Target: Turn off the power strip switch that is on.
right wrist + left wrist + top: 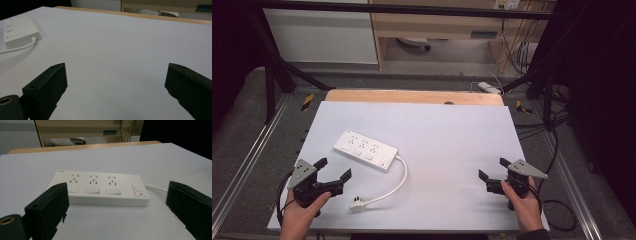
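Both tongs sit released w/ nothing gripped: I've got the left gripper (334,169) low at the near-left of the white table (452,135), jaws spread wide and aimed at the power strip (365,149) just ahead, prob. so I can close on it, while the right gripper (495,168) waits well apart on bare surface. Strip's a flat, rigid white plastic block, smooth, w/ three sockets and a switch at its cable end. Its round white cord (399,182) curls back to a plug (357,203) just right of my left gripper.
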`<state>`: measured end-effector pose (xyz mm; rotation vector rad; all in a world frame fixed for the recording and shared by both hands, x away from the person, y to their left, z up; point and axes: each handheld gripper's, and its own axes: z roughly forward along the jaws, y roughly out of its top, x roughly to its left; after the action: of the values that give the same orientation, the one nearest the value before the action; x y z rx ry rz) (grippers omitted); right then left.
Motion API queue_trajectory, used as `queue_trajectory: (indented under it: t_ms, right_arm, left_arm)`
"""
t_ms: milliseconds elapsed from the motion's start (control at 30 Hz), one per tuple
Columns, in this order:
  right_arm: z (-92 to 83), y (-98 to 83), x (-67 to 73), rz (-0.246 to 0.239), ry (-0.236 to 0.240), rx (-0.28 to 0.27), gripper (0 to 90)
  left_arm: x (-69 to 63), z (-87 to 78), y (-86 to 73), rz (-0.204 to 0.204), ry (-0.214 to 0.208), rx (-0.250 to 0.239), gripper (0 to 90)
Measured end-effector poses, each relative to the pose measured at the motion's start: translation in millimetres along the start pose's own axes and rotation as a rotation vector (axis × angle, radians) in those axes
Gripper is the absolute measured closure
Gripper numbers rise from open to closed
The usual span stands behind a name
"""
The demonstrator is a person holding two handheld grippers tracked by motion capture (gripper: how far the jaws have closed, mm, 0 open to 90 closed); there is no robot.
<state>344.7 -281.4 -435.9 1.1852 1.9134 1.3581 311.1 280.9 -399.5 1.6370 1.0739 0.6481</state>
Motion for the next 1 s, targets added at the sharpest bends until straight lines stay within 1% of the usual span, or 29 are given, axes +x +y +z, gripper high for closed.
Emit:
queue_trajectory:
  t_ms: [100,133,233,333,433,633,733,767,800,867,1000]
  right_arm:
    - [-0.5,0.6,0.0,0.000,-0.004,-0.006,4.3]
    - [-0.6,0.8,-0.2,-0.003,-0.009,-0.010,4.2]
    - [-1.3,1.6,-0.2,-0.001,-0.019,-0.014,3.9]
    - [-1.5,2.1,-0.3,-0.001,-0.024,-0.021,3.7]
    - [-1.9,3.5,0.1,-0.020,-0.031,-0.034,3.6]
    - [-0.1,3.6,1.1,-0.025,-0.032,-0.025,3.6]
    - [1.1,3.9,1.7,-0.026,-0.032,-0.023,3.6]
    - [1.1,3.9,1.7,-0.026,-0.032,-0.023,3.6]
    - [1.5,4.0,2.2,-0.027,-0.030,-0.023,3.6]
    - [1.6,4.0,2.3,-0.027,-0.031,-0.022,3.6]
    - [1.8,3.8,1.7,-0.028,-0.032,-0.019,3.5]
  left_arm:
    - [-0.2,-0.3,0.4,-0.005,-0.004,-0.002,4.9]
    - [-0.4,-0.6,0.8,-0.021,-0.010,-0.009,5.0]
    - [-1.2,-1.9,1.8,-0.028,-0.018,-0.017,5.1]
    - [-2.8,-2.9,2.1,-0.028,-0.025,-0.020,5.1]
    - [-5.0,-3.3,2.6,-0.017,-0.030,-0.022,5.1]
    - [-7.9,-4.3,5.1,-0.018,-0.038,-0.026,6.0]
    - [-10.3,-5.7,6.3,-0.014,-0.045,-0.030,9.7]
    - [-10.9,-6.0,6.8,-0.015,-0.049,-0.031,9.7]
    - [-11.8,-6.4,7.6,-0.014,-0.051,-0.037,13.2]
    - [-12.5,-7.3,9.1,-0.009,-0.053,-0.042,14.8]
    - [-16.4,-8.7,11.7,-0.013,-0.076,-0.049,20.7]
